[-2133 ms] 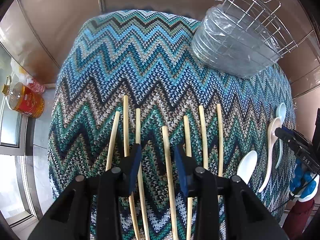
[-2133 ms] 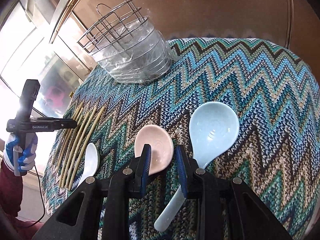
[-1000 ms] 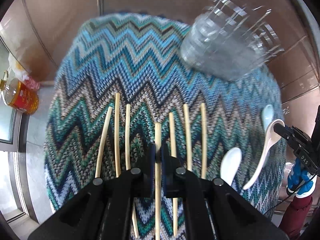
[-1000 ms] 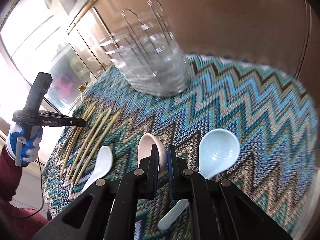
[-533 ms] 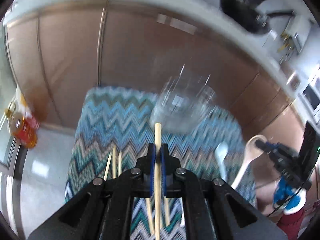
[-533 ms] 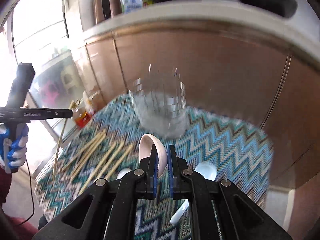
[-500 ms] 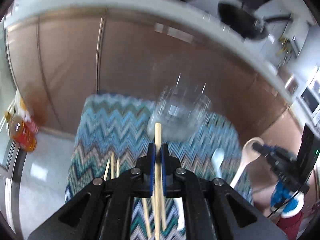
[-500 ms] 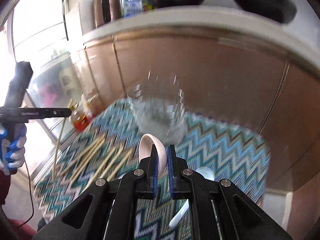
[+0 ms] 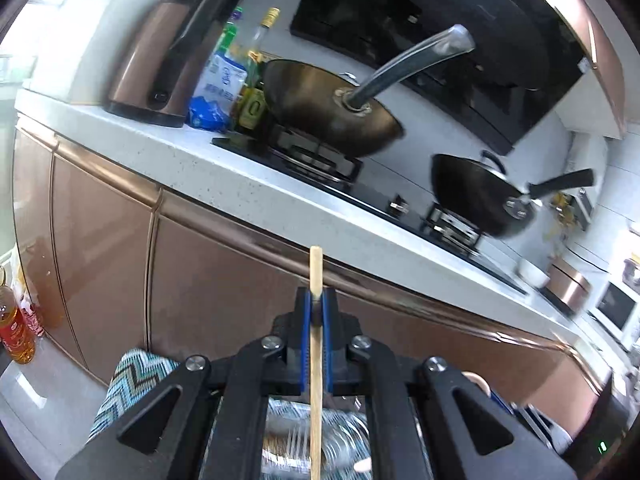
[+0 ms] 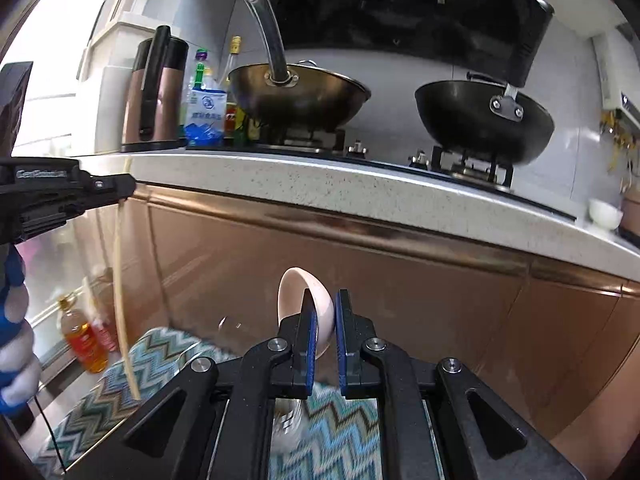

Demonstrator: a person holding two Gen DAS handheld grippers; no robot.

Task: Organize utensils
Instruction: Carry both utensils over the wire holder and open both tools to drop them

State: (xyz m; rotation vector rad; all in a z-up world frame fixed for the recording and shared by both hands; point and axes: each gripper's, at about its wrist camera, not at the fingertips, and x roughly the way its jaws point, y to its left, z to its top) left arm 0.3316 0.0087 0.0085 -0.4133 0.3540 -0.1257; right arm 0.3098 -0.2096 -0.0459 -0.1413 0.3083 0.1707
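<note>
In the left wrist view, an oil bottle (image 9: 14, 336) stood on the floor at the far left edge, beside the copper-coloured cabinet fronts (image 9: 100, 248). On the pale countertop (image 9: 224, 184) above sat a copper kettle (image 9: 160, 48), then a few bottles and a blue-and-white packet (image 9: 216, 92), then a wok (image 9: 332, 108) on the hob and a black pan (image 9: 480, 200) further right. At centre, the left gripper (image 9: 316, 312) was clamped tight on a single wooden chopstick (image 9: 316, 360), which ran straight up between the blue pads (image 9: 305, 336) and stuck out a short way past their tips. Below the gripper a corner of the zigzag cloth (image 9: 128, 384) showed, and what looked like the wire utensil basket (image 9: 296, 436) lay blurred between the gripper's arms.

In the right wrist view, the left gripper (image 10: 124, 188) reached in from the left edge, held by a gloved hand (image 10: 14, 320), with the chopstick (image 10: 122, 300) hanging down from it above the zigzag cloth (image 10: 112, 384). The oil bottle (image 10: 82, 340) stood beyond the cloth. At centre, the right gripper (image 10: 325, 320) was closed on a pink ceramic spoon (image 10: 304, 300), whose bowl rose on edge above the left pad while its handle passed down between the jaws. The wok (image 10: 296, 92) and black pan (image 10: 484, 124) sat on the hob above, and a white bowl (image 10: 606, 212) rested on the countertop (image 10: 360, 192) at far right.
</note>
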